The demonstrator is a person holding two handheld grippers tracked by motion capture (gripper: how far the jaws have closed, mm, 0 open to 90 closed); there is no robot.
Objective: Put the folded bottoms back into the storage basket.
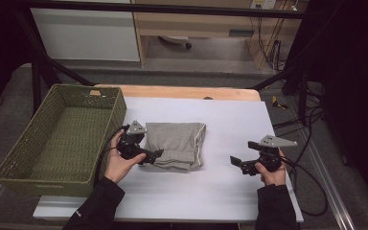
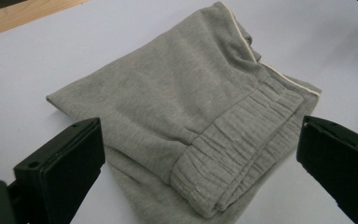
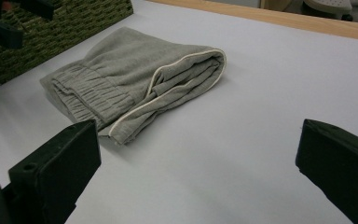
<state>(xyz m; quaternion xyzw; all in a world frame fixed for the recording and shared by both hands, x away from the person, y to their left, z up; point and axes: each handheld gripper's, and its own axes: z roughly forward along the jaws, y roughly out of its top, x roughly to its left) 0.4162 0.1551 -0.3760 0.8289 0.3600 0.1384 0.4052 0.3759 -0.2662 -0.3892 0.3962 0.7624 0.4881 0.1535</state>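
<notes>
While left tongs (image 1: 159, 154) gape wide at folded grey shorts (image 1: 176, 143), right tongs (image 1: 236, 164) wide, empty.

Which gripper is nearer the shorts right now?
Left. The left gripper is open at the near left edge of the folded shorts. The right gripper is open too, well off to their right over bare table.

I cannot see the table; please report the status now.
Left gripper open at folded grey shorts. Right gripper open, apart. Green basket left. Nothing in the way.
</notes>
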